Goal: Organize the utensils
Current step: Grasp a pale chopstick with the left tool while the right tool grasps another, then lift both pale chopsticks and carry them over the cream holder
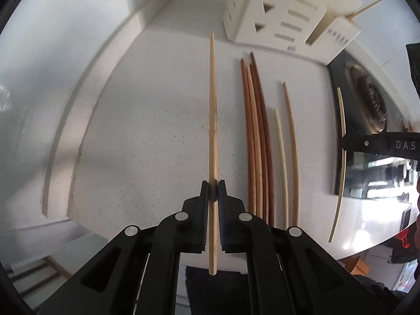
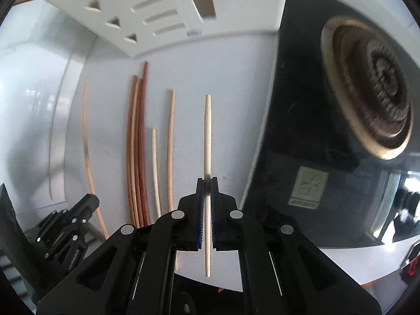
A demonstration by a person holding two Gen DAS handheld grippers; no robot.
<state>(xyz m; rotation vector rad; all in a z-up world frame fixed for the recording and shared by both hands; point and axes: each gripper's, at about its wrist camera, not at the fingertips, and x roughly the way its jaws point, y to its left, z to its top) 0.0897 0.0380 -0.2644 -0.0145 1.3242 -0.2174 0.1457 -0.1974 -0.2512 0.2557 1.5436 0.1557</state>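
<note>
The left gripper (image 1: 213, 183) pinches a bamboo chopstick (image 1: 212, 99); the right gripper (image 2: 207, 182) pinches a pale chopstick (image 2: 207, 131). About 6 more chopsticks (image 1: 258, 141) lie on the counter (image 1: 157, 120), near the white holder (image 1: 275, 18) at the far side. Most sorting looks undone.

A white speckled table (image 1: 157, 120) is filling most of the left wrist view, and it is meeting a pale wall (image 1: 52, 60) that is curving along from nine o'clock up to twelve o'clock, with a light ledge (image 1: 86, 99) running along the join. Toward three o'clock a glossy black panel (image 2: 328, 183) is lying flush beside the white surface and is mirroring bright windows. A round coiled burner (image 2: 378, 89) with a brassy rim is sitting in that panel. Soft daylight is washing over everything. At seven o'clock, below the edge, a wooden frame (image 1: 52, 270) is showing.
</note>
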